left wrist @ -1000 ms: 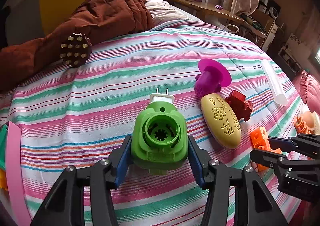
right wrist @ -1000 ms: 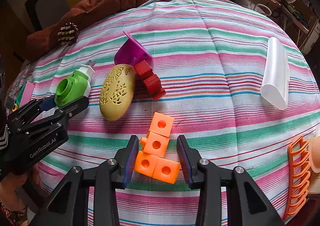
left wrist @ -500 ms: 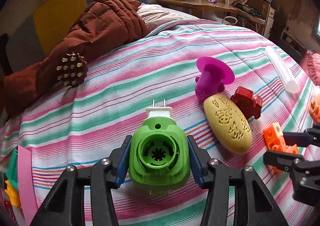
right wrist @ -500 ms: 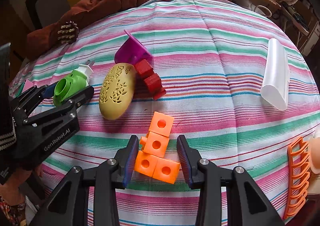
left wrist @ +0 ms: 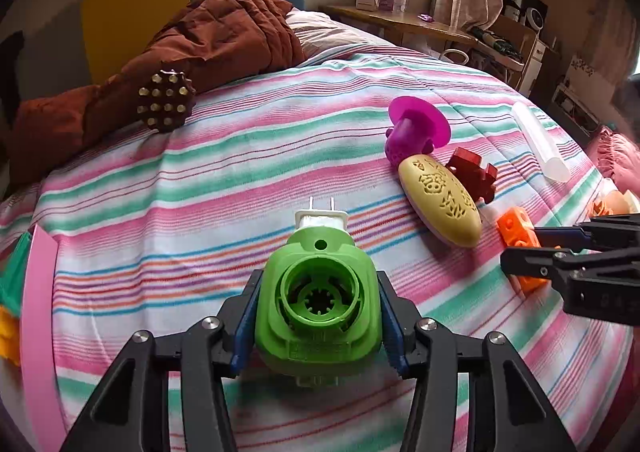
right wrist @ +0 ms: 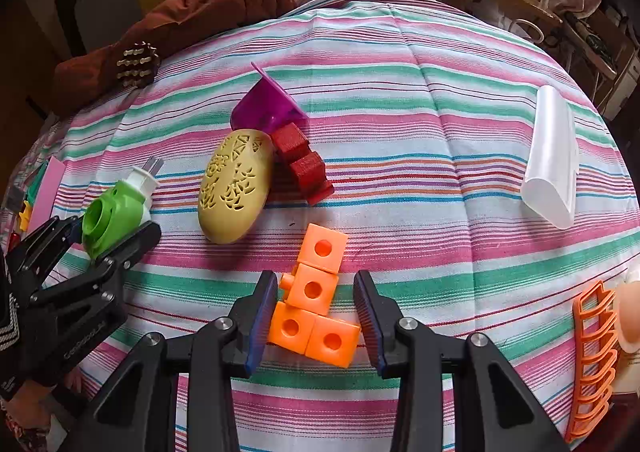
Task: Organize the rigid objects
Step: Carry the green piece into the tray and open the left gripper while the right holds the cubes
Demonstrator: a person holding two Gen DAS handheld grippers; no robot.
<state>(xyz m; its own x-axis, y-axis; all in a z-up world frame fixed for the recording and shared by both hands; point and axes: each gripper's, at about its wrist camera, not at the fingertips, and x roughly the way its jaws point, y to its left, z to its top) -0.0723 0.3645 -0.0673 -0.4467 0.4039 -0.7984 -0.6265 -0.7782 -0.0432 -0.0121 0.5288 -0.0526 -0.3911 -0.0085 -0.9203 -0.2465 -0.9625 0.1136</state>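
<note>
1. We've got the left hand-held gripper (left wrist: 318, 326) clenched on the green plug-in device (left wrist: 318, 304), blue pads pressed to both its flanks, prongs pointing away from us.
2. Right of that green device on the striped bed (right wrist: 420, 100) lies the yellow egg-shaped case (right wrist: 234, 188), touching the purple cup (right wrist: 266, 108) and dark red block (right wrist: 304, 168).
3. Further right of the device, our right hand-held gripper (right wrist: 316, 318) grips the orange linked cubes (right wrist: 316, 300), pads tight on the bottom pair.
4. Far right of the device: a white tube (right wrist: 554, 164) and an orange comb-like piece (right wrist: 592, 360).
</note>
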